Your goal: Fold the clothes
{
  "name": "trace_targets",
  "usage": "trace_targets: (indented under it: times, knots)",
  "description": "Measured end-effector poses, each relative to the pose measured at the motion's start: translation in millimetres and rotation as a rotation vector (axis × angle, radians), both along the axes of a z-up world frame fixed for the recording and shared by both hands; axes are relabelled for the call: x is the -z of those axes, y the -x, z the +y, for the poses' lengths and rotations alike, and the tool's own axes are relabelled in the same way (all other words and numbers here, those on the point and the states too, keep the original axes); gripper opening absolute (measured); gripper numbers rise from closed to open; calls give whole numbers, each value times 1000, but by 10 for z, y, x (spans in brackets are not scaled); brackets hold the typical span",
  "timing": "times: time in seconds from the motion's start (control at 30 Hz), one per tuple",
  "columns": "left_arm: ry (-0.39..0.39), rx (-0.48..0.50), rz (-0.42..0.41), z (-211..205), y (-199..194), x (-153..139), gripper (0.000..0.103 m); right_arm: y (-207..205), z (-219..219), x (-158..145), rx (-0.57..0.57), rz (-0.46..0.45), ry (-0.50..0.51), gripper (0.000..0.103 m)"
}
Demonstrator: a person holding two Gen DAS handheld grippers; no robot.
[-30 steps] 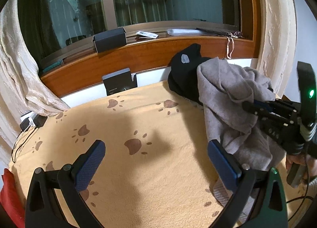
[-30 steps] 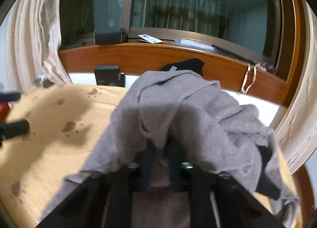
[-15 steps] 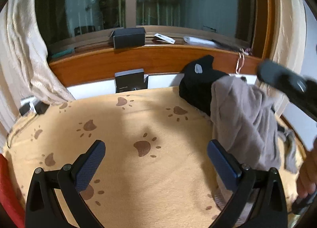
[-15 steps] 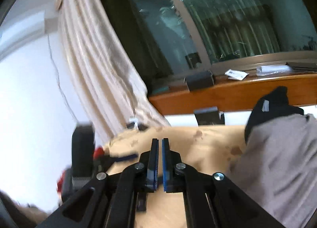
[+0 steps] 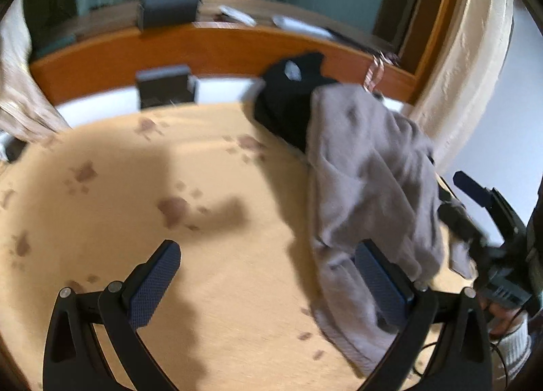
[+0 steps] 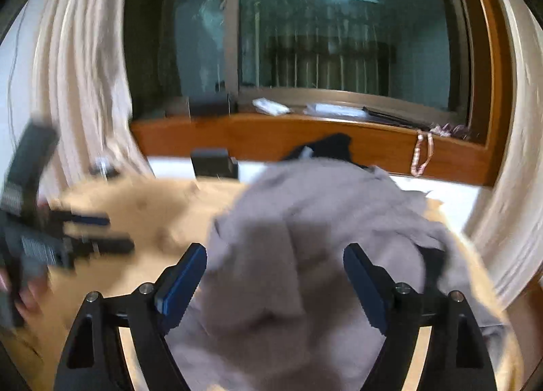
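Nearest, the left gripper (image 5: 268, 284) hangs over the paw-print blanket (image 5: 142, 207) with its fingers (image 5: 154, 284) spread wide and nothing between them; the grey garment (image 5: 366, 180) lies crumpled just beside its right-hand finger, draped over that side of the blanket. From the right wrist view, the right gripper (image 6: 275, 275) also has its fingers (image 6: 364, 280) wide apart, the heap of grey cloth rising between them without being pinched. Behind the grey piece, touching it, sits a black garment (image 5: 288, 99) with a small pale label whose writing is too blurred to read. Farther back, a dark box (image 5: 164, 87) stands against the wooden sill (image 5: 210, 46), another dark box (image 5: 168, 11) on top; no lettering is legible on either.
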State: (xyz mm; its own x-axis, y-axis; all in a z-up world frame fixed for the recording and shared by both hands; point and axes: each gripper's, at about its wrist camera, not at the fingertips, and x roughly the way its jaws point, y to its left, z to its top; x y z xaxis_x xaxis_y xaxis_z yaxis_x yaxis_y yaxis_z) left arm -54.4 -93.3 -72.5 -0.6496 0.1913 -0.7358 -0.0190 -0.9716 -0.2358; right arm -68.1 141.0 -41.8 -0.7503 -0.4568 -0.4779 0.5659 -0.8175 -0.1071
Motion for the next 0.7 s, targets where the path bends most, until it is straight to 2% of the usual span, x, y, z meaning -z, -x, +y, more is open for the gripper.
trace_targets:
  times: [0.13, 0.2, 0.23, 0.27, 0.4, 0.47, 0.57, 0.7]
  knots:
    - [-92, 77, -79, 190, 15, 197, 103, -147, 38, 212, 18, 71, -192, 85]
    - [-203, 111, -144, 240, 42, 323, 103, -157, 71, 273, 25, 80, -221, 85]
    - [-280, 122, -185, 237, 65, 393, 103, -162, 88, 304, 29, 84, -236, 85]
    - [-392, 120, -238, 210, 103, 485, 103, -156, 132, 319, 40, 82, -224, 85]
    - [-824, 32, -403, 38, 236, 853, 103, -68, 343, 271, 104, 45, -70, 85]
    - [-892, -19, -422, -9, 275, 930, 103, -26, 441, 233, 133, 31, 16, 85]
    - [-865, -15, -400, 49, 299, 868, 103, 23, 548, 201, 172, 22, 119, 85]
    - [-867, 1, -376, 133, 288, 747, 103, 63, 589, 221, 188, 5, 179, 85]
